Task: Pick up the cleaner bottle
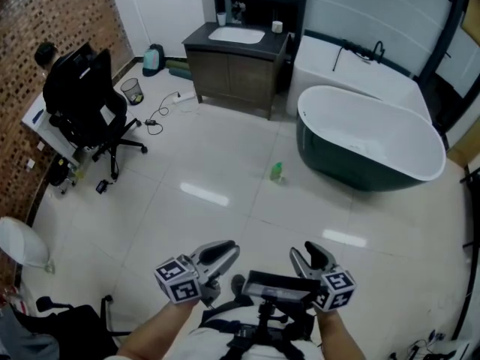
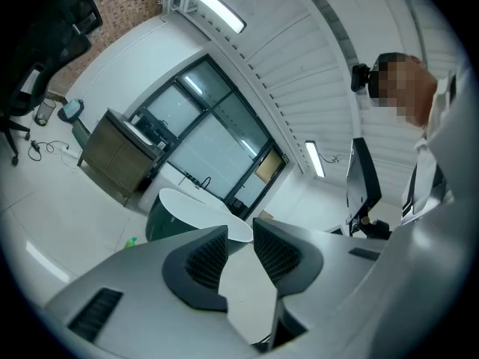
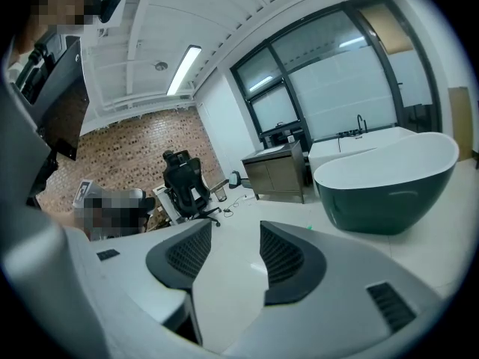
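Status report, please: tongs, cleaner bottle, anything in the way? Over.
Left tongs shut, right tongs slightly apart, both empty. Green cleaner bottle on floor beside bathtub, untouched. Nothing between tongs and bottle.

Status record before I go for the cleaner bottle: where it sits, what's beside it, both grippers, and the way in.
cleaner bottle: green, on the floor, untouched
nearest thing: dark green bathtub, to the bottle's right in the head view, apart from it
left gripper: shut, empty, well short of the bottle
right gripper: jaws a little apart, empty, well short of the bottle
way in: bare tile between grippers and bottle
off to the sides: office chair left, vanity at back
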Motion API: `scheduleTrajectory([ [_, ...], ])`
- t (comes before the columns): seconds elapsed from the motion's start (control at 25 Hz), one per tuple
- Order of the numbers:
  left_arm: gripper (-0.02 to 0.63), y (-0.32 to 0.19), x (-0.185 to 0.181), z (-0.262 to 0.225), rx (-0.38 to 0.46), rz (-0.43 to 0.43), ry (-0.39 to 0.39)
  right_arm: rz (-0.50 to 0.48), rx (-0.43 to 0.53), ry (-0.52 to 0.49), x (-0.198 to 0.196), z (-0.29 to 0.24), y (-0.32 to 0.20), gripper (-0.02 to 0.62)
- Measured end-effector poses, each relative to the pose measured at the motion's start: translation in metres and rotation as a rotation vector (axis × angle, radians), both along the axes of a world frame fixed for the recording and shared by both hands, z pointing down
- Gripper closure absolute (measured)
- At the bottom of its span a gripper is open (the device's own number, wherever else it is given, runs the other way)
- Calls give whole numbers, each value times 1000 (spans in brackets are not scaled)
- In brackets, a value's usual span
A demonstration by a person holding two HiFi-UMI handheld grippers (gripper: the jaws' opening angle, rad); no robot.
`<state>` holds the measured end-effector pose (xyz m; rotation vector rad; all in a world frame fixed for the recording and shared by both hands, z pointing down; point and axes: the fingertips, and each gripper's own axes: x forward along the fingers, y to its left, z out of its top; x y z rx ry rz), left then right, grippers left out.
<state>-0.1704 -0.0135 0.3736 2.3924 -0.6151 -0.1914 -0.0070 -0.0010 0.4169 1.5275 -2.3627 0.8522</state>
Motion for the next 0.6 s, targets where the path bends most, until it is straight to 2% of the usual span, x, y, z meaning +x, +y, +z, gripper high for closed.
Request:
scheduleTrajectory([
  [0.4,509,-30,24,0,-17,-58,-19,-55,0,-9,23,1,-42,387],
  [0.6,510,-44,51,-2,-9,-86,-23,-106,21,-10,44,-3,-66,387],
])
